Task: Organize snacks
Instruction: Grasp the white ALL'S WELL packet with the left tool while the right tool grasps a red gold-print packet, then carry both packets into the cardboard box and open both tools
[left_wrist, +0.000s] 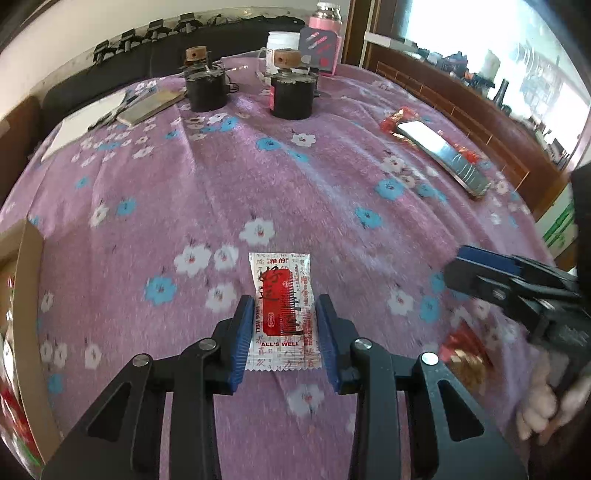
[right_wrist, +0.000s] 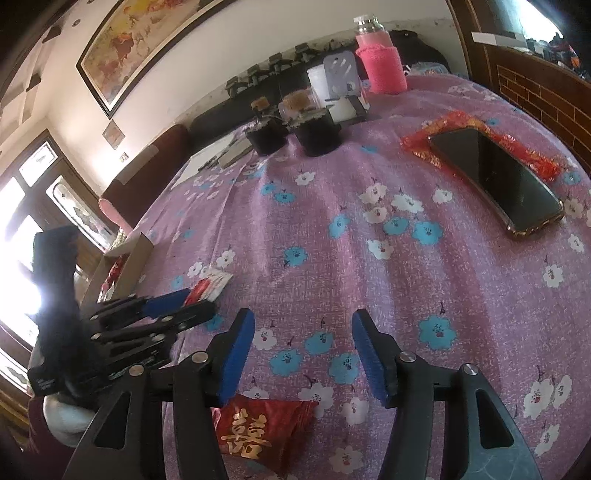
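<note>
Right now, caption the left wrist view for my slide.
Open left gripper straddles a white-and-red snack packet on the floral tablecloth.

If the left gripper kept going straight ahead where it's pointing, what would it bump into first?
The left gripper would meet the white and red snack packet first. The packet already lies flat on the flowered cloth between its open fingers. Whether they touch it yet is hard to tell.

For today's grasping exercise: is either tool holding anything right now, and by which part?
Nothing is held. The left tool is open astride the white-and-red snack packet, pads flanking its long edges. The right tool is open and holds nothing.
</note>
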